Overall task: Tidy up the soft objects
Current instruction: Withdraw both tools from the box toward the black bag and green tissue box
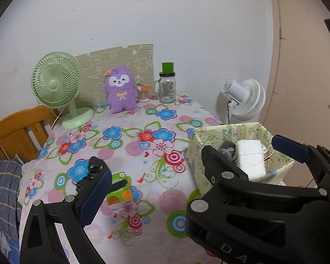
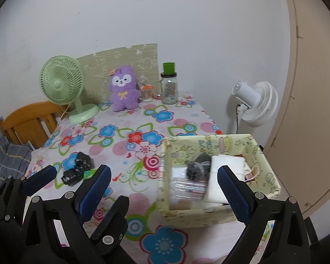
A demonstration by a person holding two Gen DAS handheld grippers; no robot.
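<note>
Over floral cloth [image 2: 125, 132], both grippers hanging w/ jaws wide apart, nothing between them. Left gripper [image 1: 191, 160] is hovering btwn green carton [image 1: 118, 189] and box [image 1: 281, 167]; right gripper [image 2: 165, 176] is spanning box's near-left corner [image 2: 165, 211]. Box is sitting at table's right edge, holding white pad [image 2: 227, 165], grey sock roll [image 2: 198, 167], clear packet [image 2: 187, 187]. Black bundle [image 2: 77, 171] is lying on cloth, touching carton. Purple plush [image 2: 123, 90] is standing at back, btwn green fan [image 2: 63, 85] and jar [image 2: 169, 88].
</note>
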